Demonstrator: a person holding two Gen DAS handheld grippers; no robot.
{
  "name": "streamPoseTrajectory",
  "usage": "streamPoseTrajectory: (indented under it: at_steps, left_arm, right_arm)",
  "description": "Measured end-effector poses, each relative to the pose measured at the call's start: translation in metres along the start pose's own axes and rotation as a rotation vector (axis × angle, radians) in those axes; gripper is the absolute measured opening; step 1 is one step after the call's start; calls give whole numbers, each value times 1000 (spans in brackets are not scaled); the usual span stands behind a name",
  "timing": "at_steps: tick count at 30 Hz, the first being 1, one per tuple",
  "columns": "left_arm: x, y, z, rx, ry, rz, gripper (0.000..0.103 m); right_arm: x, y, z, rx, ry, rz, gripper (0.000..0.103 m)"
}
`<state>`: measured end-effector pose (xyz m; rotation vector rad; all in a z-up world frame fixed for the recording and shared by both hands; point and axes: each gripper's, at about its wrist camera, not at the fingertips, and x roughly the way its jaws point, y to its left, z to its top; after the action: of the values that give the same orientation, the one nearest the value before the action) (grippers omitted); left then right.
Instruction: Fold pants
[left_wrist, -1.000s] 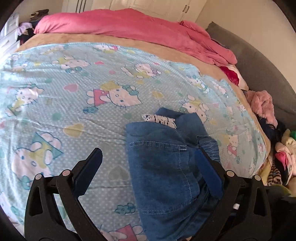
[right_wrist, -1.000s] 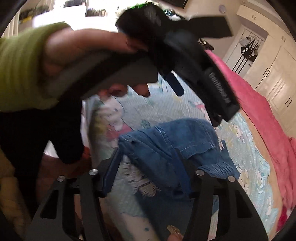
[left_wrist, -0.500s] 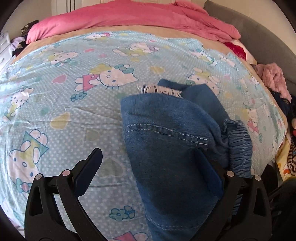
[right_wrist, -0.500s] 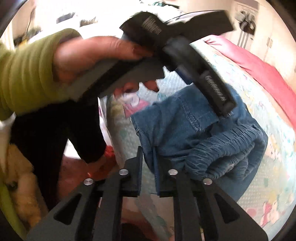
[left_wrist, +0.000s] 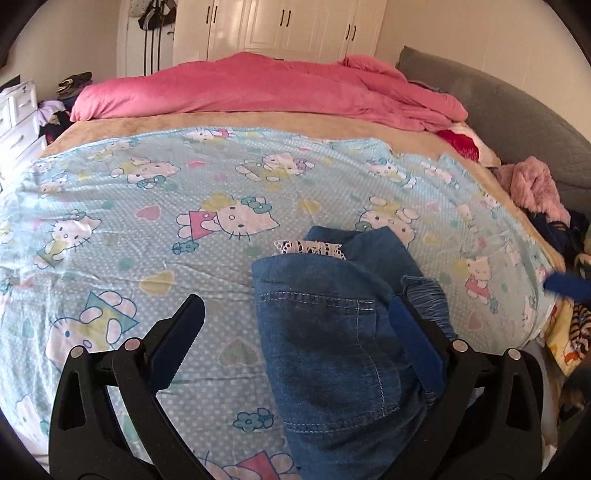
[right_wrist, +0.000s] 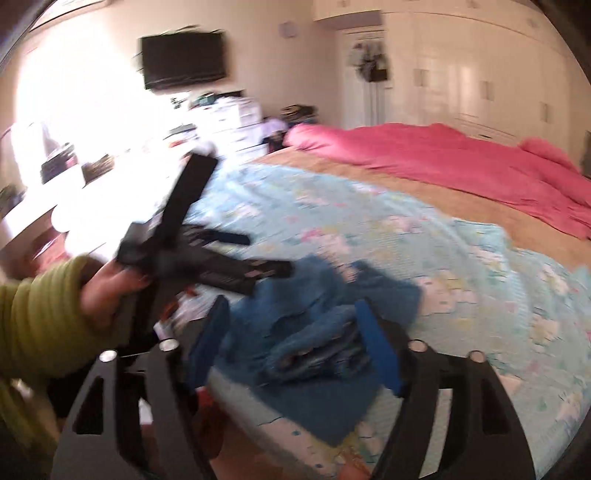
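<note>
Both your claws hold nothing: the left claw (left_wrist: 295, 328) stands wide over the folded pants (left_wrist: 343, 332) at lower centre on the bed (left_wrist: 110, 192), and the right claw (right_wrist: 291, 347) is opening above them.

A bed (left_wrist: 258, 122) carries a cartoon-print sheet (left_wrist: 147, 206), a bunched pink duvet (left_wrist: 258, 88) and folded denim pants (left_wrist: 332, 332).

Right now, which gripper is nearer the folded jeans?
Left. The left gripper hangs right over the jeans, open. The right gripper is opening, above them with nothing between its pads.
</note>
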<state>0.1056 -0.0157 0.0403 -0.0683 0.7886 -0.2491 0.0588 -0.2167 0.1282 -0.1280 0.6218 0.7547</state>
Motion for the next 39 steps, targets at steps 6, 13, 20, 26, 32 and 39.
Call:
streamPoseTrajectory:
  at_steps: [6,13,20,26,32,39]
  left_arm:
    - [3,0,-4,5,15,13,94]
    - [21,6,-12,-29,79,19,94]
    - [55,15,-27,-143,197,-51,94]
    - [68,-1,-25,-99,203,-88,80]
    - [57,-3,-12,-96,154,-110,40]
    - [49,13,15,-137,75,-87,40]
  right_arm:
    - [12,-27,-4,108,48,-119,80]
    - [58,-57,-32,218,204,-204,80]
    - [105,-85,-62,354,318,-157,68]
    - [124,-91,-66,415,290,-21,35]
    - [111,-76,-44,339,191,-5,13]
    - [114,-75,-6,256,110,-31,11]
